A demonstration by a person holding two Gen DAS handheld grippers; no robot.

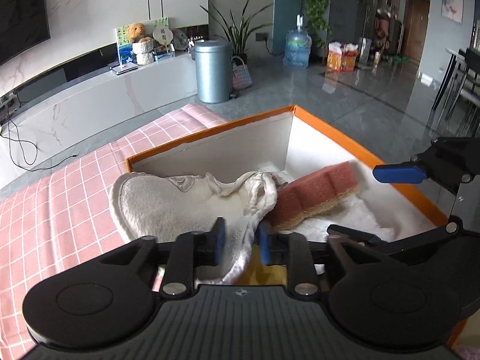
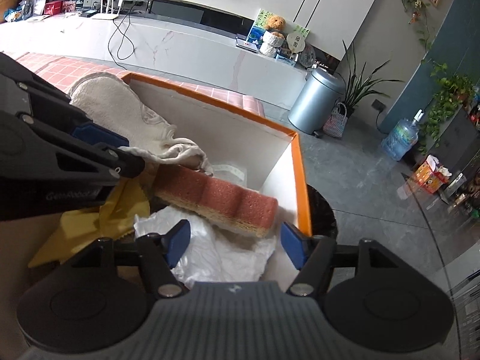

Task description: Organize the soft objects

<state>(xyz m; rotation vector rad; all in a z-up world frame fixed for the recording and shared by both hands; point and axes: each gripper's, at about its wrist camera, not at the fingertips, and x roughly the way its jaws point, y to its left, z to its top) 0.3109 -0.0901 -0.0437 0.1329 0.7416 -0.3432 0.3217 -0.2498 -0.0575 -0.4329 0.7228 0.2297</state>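
An orange-rimmed cardboard box stands on a pink checked cloth. A cream towel drapes over the box's left wall, half inside. My left gripper is shut on the towel's near edge. A pink sponge with a tan scrub side lies tilted in the box on white crumpled paper. My right gripper is open and empty just before the sponge's near end. In the right wrist view the towel and box rim show, and a yellow cloth lies in the box.
A grey metal bin stands on the floor beyond the table. A white TV bench with plush toys runs along the wall. A water jug and plants stand further back. A dark bin sits just right of the box.
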